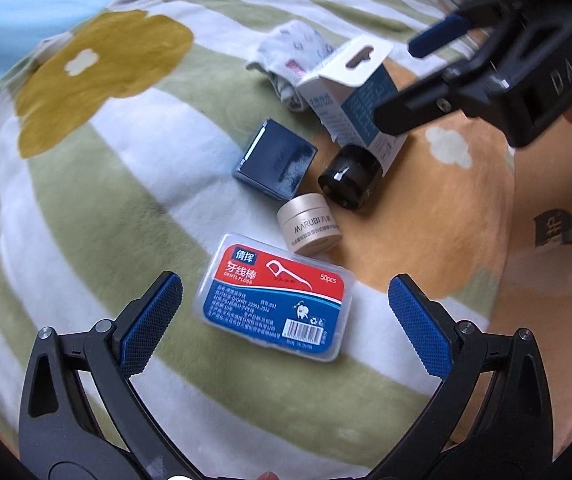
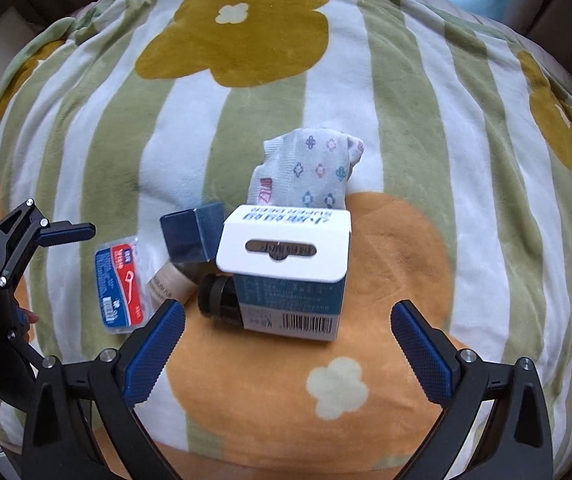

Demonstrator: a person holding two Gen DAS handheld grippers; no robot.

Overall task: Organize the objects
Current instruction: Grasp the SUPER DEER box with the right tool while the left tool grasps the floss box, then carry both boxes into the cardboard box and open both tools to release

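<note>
- While both claws hang released, the left gripper frames the dental floss box, not touching it.
- Right gripper hovers at 6 o'clock of the white-and-blue carton.
- At the carton's 9 o'clock lies a black jar; at 12, a folded sock.
- All rest on the striped flower blanket.

Green-and-white striped blanket with mustard flowers; red-and-blue floss box.

Soft, even daylight; strong fisheye bending and slight blur toward edges.
</note>
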